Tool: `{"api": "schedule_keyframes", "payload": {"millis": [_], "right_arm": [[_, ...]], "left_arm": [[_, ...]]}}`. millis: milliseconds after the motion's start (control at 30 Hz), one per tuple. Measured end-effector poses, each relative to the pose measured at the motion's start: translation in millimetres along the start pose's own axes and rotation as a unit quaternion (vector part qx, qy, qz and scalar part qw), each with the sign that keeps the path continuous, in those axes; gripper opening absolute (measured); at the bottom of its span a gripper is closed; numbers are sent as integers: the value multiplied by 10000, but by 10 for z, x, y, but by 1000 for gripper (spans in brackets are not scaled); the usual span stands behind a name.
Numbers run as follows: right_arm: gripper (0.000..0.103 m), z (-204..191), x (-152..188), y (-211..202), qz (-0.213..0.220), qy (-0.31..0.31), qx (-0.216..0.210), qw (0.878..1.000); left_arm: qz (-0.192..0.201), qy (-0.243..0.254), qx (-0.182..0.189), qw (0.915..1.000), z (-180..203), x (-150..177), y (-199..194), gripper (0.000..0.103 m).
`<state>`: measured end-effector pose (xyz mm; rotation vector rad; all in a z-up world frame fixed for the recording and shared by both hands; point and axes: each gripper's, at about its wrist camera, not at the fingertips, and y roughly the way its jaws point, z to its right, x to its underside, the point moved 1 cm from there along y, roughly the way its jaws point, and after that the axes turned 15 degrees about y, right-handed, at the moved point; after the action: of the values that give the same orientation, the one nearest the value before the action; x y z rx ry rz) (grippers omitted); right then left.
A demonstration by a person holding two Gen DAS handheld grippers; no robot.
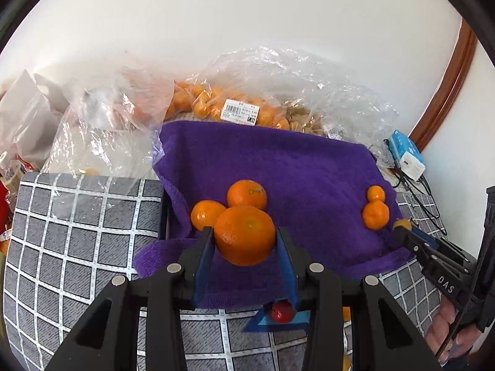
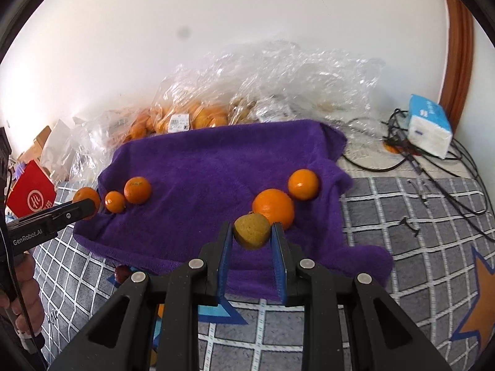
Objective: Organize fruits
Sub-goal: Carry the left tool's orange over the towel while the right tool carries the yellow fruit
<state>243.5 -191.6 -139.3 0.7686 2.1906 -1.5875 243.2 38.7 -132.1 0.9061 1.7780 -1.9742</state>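
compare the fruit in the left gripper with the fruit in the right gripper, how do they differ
The orange in the left gripper is bright and glossy; the yellowish-brown fruit in the right gripper is dull and matte. The orange is bigger and bulges past the pads, with the jaws wider apart; the brown fruit is smaller, with the jaws narrower. Both are roundish, clamped, and held above the purple towel.

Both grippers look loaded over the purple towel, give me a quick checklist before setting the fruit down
1. Left gripper shut on large orange: ok.
2. Right gripper shut on yellow-brown fruit: ok.
3. Bare patch of purple towel between the two groups: ok.
4. Left pair of oranges close behind the held one, may get nudged: not ok.
5. Right pair just behind the held fruit: not ok.
6. Height above towel: cannot tell.
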Motion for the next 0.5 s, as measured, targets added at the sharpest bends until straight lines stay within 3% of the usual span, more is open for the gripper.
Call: {"api": "schedule_keyframes", "payload": {"millis": [500], "right_arm": [[25,-35,63,392,-453,103,168,9988]], "left_arm": [[-432,80,-59,9990,-50,134,340,38]]}}
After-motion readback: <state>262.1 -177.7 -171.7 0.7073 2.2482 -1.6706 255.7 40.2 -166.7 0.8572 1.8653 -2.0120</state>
